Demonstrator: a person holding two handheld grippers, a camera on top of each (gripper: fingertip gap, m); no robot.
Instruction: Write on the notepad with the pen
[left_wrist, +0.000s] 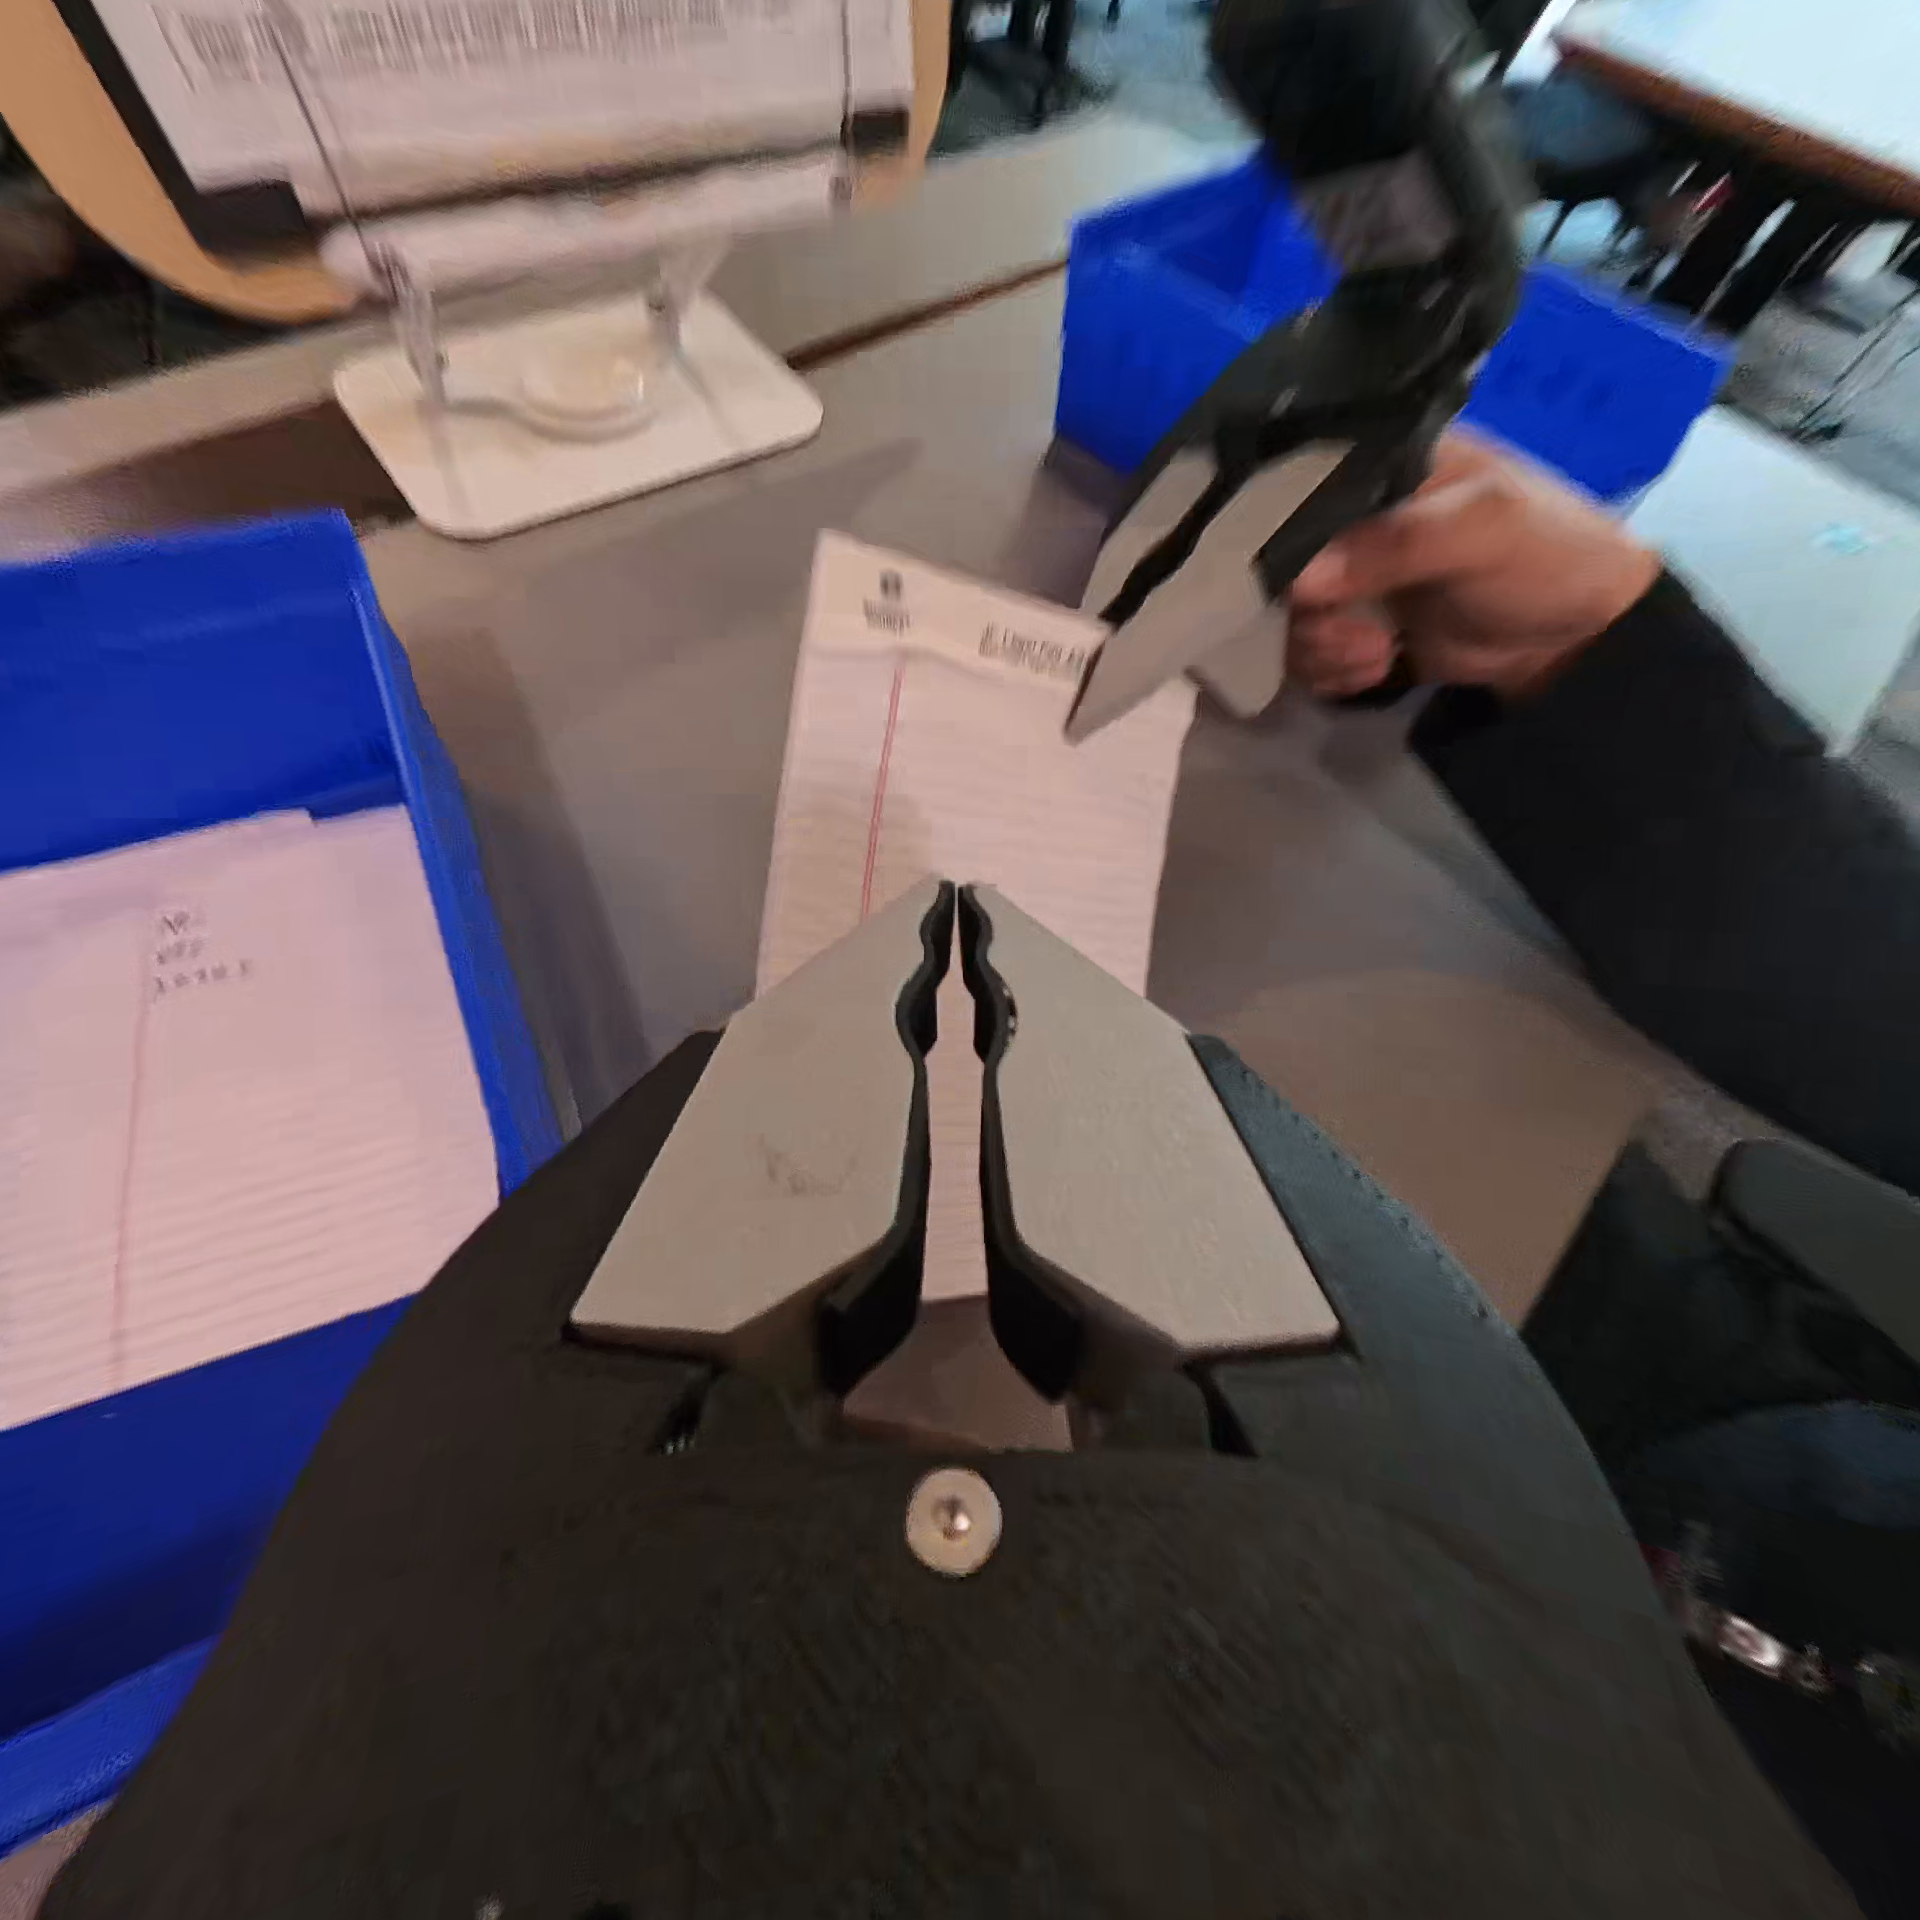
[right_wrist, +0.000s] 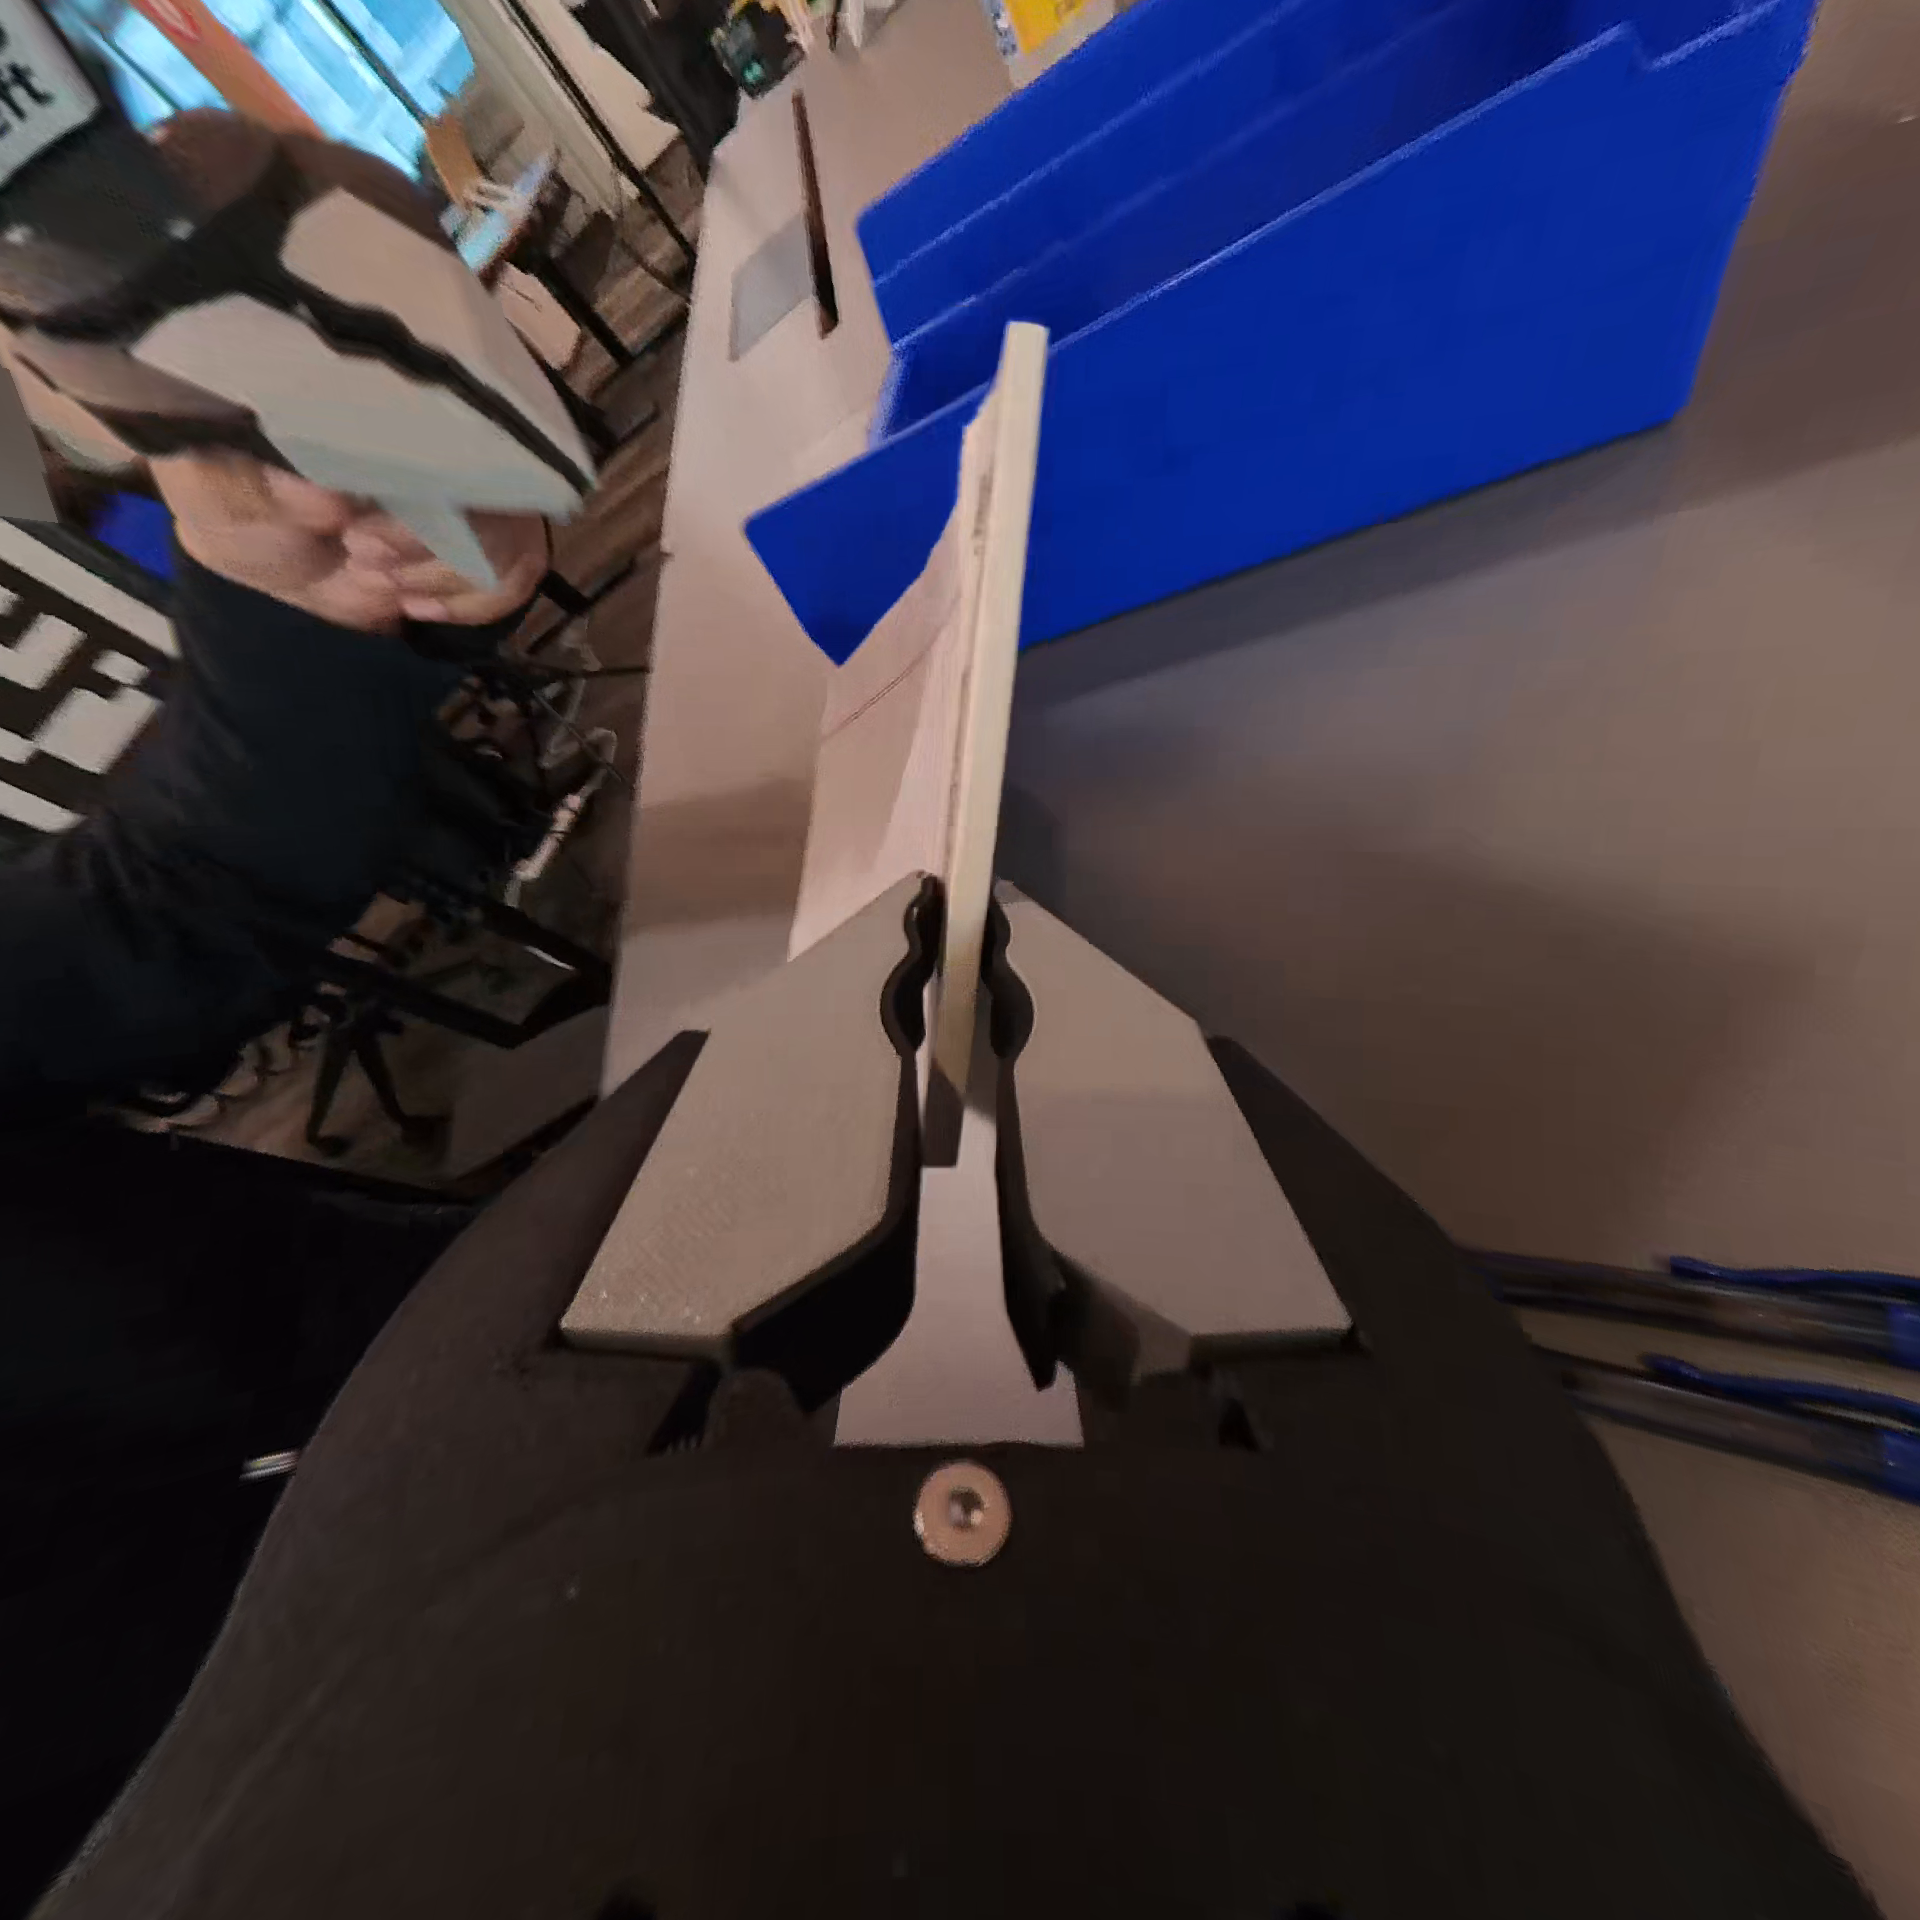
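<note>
The right hand-held gripper (right_wrist: 961, 914) is clamped on one edge of the notepad (right_wrist: 997, 644), which it carries clear of the grey tabletop (right_wrist: 1455, 831), seen edge-on from the right wrist view. From the left wrist view the same notepad (left_wrist: 987, 769) shows its lined white face with a red margin line, gripped at a top corner. The left hand-held gripper (left_wrist: 956, 894) is empty, its jaws drawn nearly together. Two blue pens (right_wrist: 1766, 1351) lie on the tabletop just beside the right hand-held gripper, untouched. A blue bin (right_wrist: 1351, 364) stands behind the notepad; another blue bin (left_wrist: 436, 831) at left holds paper sheets.

Assessment: the notepad appears light, its backing board keeping it fairly stiff, though loose sheets may flex; an edge grip over the backing suits it. The pens look slim and smooth, likely to roll; take one mid-barrel
</note>
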